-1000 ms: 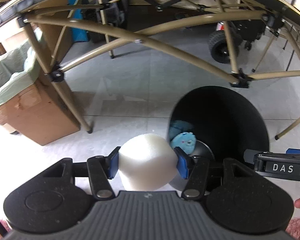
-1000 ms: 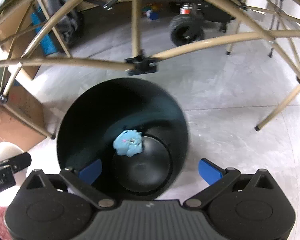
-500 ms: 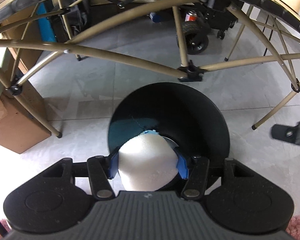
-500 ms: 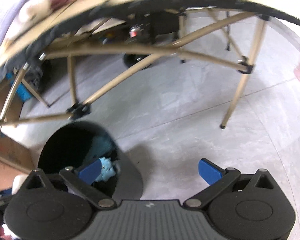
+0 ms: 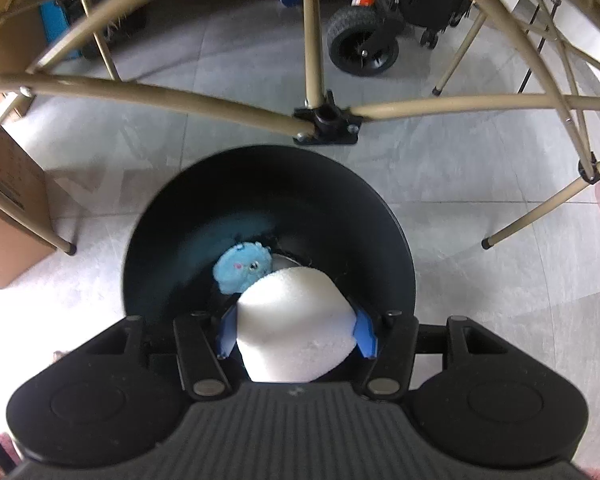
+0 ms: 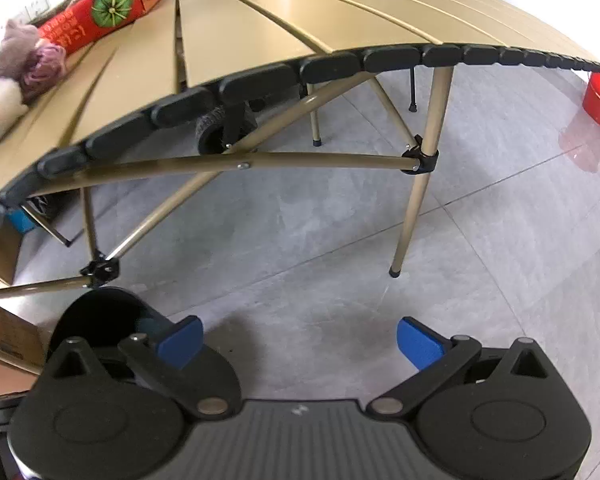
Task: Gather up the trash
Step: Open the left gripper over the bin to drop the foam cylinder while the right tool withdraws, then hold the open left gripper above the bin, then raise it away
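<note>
Two grippers are showing, and only one is carrying something. The left gripper is squeezing a white foam lump between its blue pads. It is pointing steeply down, and the lump is hanging over the near rim of the black bin, above the open mouth. A blue fuzzy toy is lying down on the bin's bottom, toward the left wall.

The step in hand looks like dropping the lump into the bin. The next move probably calls for letting the pads go apart while the lump is over the hole, so it is falling inside and not onto the floor.

The lump is looking rounded, with its round end pointing away toward the bin's middle. Its long way seems to be running along the fingers, but part is hidden.

The right gripper is spread wide and carrying nothing. It is looking past the bin at the table's front edge.
</note>
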Demonstrator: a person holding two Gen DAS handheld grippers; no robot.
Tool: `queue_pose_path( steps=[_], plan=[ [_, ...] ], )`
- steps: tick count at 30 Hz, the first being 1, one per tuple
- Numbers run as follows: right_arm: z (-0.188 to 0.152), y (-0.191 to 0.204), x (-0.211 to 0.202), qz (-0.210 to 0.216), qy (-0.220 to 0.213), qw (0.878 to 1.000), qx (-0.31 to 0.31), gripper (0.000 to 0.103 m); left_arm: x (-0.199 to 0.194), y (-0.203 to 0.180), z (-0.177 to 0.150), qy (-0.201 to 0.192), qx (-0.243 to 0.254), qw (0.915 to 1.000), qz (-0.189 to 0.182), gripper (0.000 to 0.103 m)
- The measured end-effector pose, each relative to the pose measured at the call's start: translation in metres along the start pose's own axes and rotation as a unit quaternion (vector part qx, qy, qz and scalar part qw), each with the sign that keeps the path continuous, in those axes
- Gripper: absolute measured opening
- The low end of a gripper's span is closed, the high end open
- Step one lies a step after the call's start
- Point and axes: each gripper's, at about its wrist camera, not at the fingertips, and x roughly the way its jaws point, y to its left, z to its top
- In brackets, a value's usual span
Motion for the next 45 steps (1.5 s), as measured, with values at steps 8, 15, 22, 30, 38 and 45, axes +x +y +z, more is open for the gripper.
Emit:
queue_pose_path(
  steps=[8, 15, 22, 30, 38, 45],
  plan=[
    [-0.001, 0.016, 0.022, -0.004, 0.009, 1.000, -0.016, 0.103, 0.022, -0.001, 0.002, 0.029, -0.012, 0.9995, 0.003, 0.057],
    [-0.006, 0.023, 0.025, 0.000, 0.010, 1.000, -0.026, 0.103, 0.027, 0.003, 0.004, 0.028, -0.021, 0.9993, 0.017, 0.058],
    [-0.009, 0.020, 0.024, -0.003, 0.010, 1.000, -0.021, 0.103, 0.033, 0.006, 0.006, 0.039, -0.028, 0.9986, 0.022, 0.088],
    [-0.010, 0.021, 0.024, 0.001, 0.008, 1.000, -0.026, 0.103, 0.046, 0.009, 0.005, 0.074, -0.029, 0.9962, 0.035, 0.100],
    [-0.011, 0.022, 0.023, 0.003, 0.007, 1.000, -0.029, 0.103, 0.053, 0.007, 0.001, 0.102, -0.025, 0.9939, 0.033, 0.100],
    [-0.012, 0.024, 0.023, 0.004, 0.008, 0.999, -0.032, 0.103, 0.054, 0.007, 0.000, 0.110, -0.028, 0.9929, 0.033, 0.100]
  ],
)
